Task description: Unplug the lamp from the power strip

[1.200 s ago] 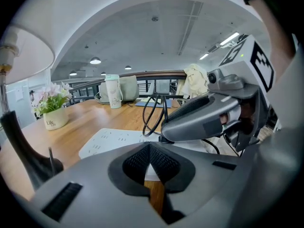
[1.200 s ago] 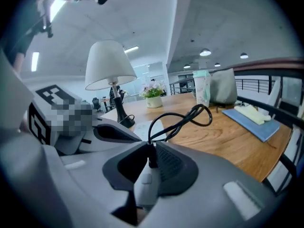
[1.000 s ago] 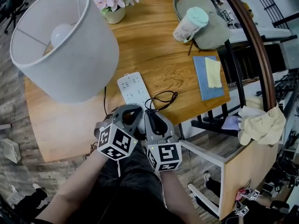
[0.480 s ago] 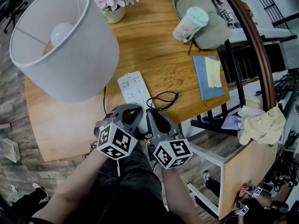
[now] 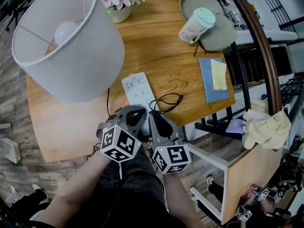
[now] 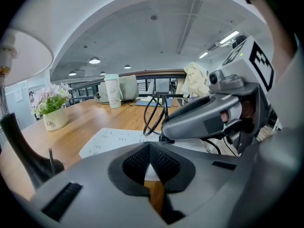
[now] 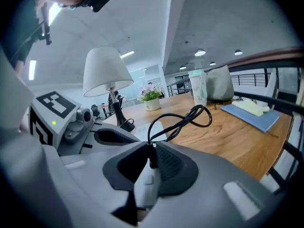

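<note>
Gripping: your right gripper's [image 5: 153, 115] jaws are clamping the black lamp plug [image 7: 152, 159], which looks seated in the near end of the white plastic power strip [image 5: 137, 90]. Your left gripper's [image 6: 150, 151] jaws are pinching that end.
Risk: pulling askew, you are likely dragging the strip off the wooden surface [image 5: 156, 46].
Change: your right gripper's marker cube [image 5: 171, 158] is sitting squarer than a half-second ago, and neither gripper is shifting.

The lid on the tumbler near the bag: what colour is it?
The lid is mint green, clearest in the head view.

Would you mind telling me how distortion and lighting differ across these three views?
Head view: fisheye bows the table edge and railing; light is even. Left gripper view: dark round vignette, ceiling lights glare. Right gripper view: same vignette, lamp shade sharp, bright flare upper left.
</note>
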{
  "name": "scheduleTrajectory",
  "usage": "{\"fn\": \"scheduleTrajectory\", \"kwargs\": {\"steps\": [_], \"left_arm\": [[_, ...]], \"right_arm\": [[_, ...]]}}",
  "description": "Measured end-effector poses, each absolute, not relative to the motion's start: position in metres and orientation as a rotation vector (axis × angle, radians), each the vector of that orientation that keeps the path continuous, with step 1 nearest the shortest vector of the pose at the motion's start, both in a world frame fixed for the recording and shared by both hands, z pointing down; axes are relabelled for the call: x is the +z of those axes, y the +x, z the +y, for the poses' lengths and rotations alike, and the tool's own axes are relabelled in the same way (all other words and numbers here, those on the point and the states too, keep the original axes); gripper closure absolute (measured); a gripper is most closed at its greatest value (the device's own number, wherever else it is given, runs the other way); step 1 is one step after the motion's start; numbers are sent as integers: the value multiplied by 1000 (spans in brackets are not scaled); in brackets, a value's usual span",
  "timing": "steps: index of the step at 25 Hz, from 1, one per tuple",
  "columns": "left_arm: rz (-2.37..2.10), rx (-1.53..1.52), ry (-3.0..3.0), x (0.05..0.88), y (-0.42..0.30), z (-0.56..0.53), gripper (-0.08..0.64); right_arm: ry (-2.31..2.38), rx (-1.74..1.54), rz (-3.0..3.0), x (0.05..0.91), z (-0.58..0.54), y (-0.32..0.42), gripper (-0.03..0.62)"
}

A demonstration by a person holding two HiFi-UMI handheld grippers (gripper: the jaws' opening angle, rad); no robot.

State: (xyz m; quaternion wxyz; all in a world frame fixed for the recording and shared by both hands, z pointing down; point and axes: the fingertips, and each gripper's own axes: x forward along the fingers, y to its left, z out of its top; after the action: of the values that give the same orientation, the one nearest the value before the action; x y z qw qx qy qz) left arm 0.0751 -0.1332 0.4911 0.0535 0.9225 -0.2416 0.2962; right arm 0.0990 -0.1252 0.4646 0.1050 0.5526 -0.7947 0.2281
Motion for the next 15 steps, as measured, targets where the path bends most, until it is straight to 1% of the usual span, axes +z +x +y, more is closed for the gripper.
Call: {"fn": "scheduleTrajectory", "kwargs": {"steps": [3, 8, 10, 15], "left_arm": [[-737, 898, 2802, 491, 75, -133, 565], [-742, 897, 2809, 490, 77, -135, 565], [-747, 902, 2806, 491, 77, -135, 565], [-756, 906, 2803, 491, 77, -136, 566]], "right_arm": [[1650, 808, -2378, 465, -127, 105, 529], [1670, 928, -2405, 464, -127, 110, 528], [1671, 859, -2380, 464, -127, 107, 529], [1673, 498, -2235, 463, -126, 96, 529]]}}
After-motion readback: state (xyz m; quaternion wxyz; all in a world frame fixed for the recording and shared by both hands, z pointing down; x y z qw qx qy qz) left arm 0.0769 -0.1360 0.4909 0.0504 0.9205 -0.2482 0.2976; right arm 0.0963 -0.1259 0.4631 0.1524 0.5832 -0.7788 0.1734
